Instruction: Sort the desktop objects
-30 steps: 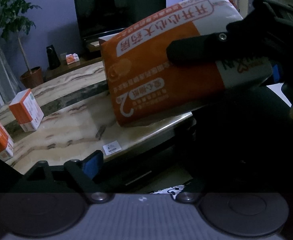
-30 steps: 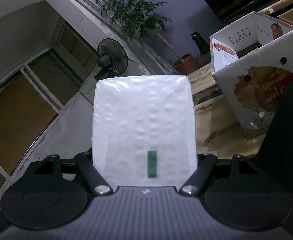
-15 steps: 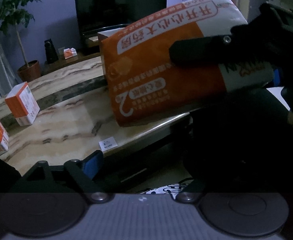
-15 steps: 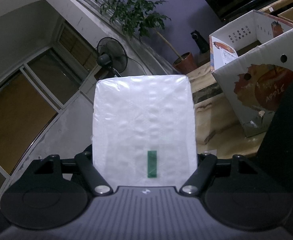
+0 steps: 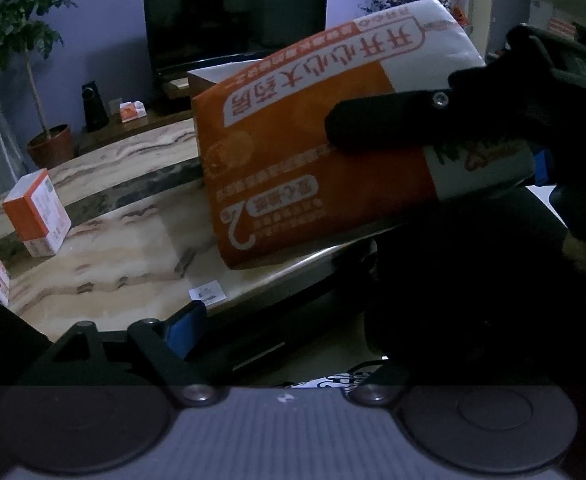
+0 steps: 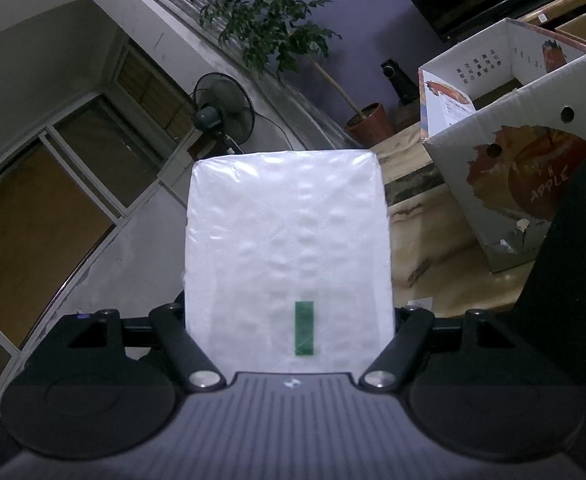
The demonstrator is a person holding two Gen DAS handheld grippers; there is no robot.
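Tissue pack held in the air over the marble table.

At far left, two small orange-and-white boxes (image 5: 37,214) stood on the marble table (image 5: 125,248), apart from each other. Low in that view the left gripper (image 5: 277,344) stood wide apart with nothing between its fingers, though its right finger was lost in shadow. Farther right, the right gripper (image 6: 289,320) was clamped on the orange-and-white tissue pack (image 5: 313,168), tilted above the table's near edge. The apple carton (image 6: 525,168) stood open beyond it.
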